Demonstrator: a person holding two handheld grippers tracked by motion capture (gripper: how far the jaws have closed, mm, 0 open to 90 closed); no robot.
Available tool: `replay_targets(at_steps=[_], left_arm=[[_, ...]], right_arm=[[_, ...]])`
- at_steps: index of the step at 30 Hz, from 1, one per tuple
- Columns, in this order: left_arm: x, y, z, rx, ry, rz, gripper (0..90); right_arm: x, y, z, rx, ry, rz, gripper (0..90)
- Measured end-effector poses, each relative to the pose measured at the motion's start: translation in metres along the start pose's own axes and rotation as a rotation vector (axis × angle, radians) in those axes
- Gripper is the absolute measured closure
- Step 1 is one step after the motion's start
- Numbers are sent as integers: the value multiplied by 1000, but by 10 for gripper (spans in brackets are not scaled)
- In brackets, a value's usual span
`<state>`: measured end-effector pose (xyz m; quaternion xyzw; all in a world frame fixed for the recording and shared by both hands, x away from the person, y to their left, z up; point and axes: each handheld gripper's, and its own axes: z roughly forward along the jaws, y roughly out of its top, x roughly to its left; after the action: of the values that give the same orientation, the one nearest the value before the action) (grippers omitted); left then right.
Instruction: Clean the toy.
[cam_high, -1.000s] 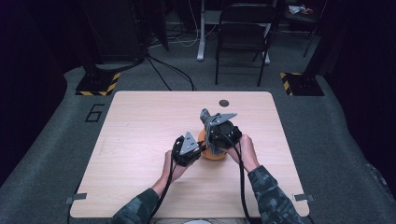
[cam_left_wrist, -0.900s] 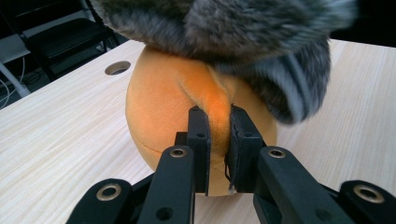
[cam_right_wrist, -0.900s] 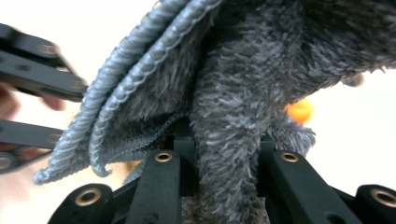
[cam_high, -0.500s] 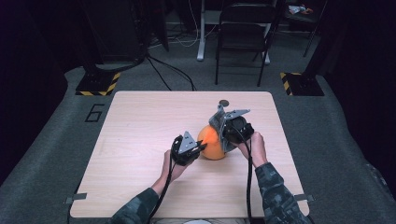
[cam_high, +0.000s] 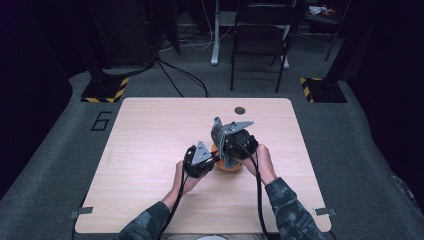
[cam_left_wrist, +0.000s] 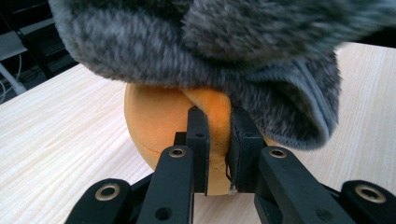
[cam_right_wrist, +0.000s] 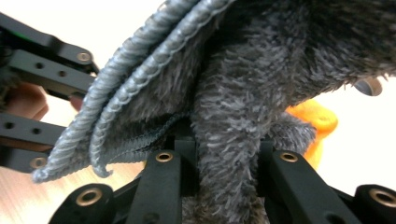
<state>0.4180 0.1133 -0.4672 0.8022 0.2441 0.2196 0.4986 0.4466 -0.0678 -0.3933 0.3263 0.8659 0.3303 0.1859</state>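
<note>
An orange plush ball rests on the wooden table, partly under a grey fuzzy cloth. My left gripper is shut on a fold of the orange plush. My right gripper is shut on the grey fuzzy cloth, holding it up over the ball. In the high view the left gripper sits just left of the orange plush ball, and the right gripper hangs above it with the grey cloth rising at its far side.
A small dark round disc lies near the table's far edge. A folding chair stands beyond the table. Yellow-black striped floor plates flank the far corners.
The right gripper swung right and back with the grey cloth, baring the orange ball, then returned left over it. The left gripper stayed put on the ball.
</note>
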Motion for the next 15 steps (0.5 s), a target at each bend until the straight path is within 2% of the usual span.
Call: replay_targets(at_steps=[2,4,7,9,10,12,13,15], left_arm=[[0,0,0,-3,1,1,806],[-1,0,0,0,-1,4,806],[0,0,0,0,-3,3,807],[0,0,-1,0,-2,2,807],[0,0,-1,-1,-2,2,806],[1,0,-1,1,-1,0,806],[1,0,-1,2,-1,-4,806],[3,-1,-1,6,5,-11,806]], right_arm=[[-6,-2,-1,1,-42,5,730],[-10,-4,-1,8,-61,30,730],[-18,-7,0,15,-105,33,731],[-23,-9,-1,24,-156,29,731],[-26,-11,0,31,-165,52,731],[-29,-13,1,31,-168,68,730],[-31,-14,2,30,-171,54,730],[-32,-15,1,20,-146,73,730]])
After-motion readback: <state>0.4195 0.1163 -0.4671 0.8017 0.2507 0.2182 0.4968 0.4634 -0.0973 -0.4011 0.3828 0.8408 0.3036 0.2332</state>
